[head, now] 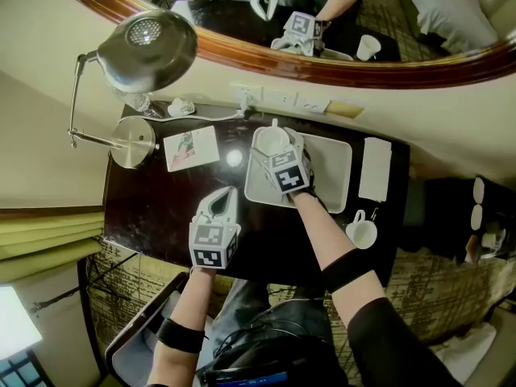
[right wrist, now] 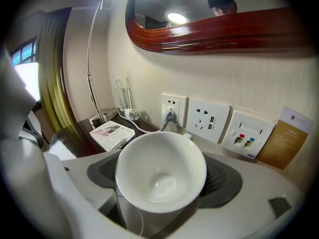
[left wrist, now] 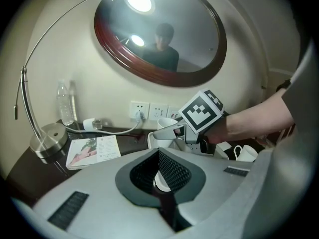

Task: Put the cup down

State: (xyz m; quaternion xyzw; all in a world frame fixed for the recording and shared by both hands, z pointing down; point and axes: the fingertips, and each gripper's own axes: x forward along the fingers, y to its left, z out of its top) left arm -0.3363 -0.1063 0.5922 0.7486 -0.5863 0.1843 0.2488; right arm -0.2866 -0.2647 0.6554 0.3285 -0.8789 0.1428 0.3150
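The cup (right wrist: 160, 183) is seen as smooth, glossy white ceramic. The table (head: 153, 208) is finished in dark, polished wood. The lamp (head: 153, 51) is made of shiny metal, and the mirror frame (head: 322, 69) of varnished reddish wood.

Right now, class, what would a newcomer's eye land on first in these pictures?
A white ceramic cup clasped in the right gripper, at the far left corner of the white rectangular tray on the dark wooden table. Left of it, a shiny silver dome desk lamp looms large.

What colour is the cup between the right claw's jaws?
Plain white, the cup; clearest in the right gripper view.
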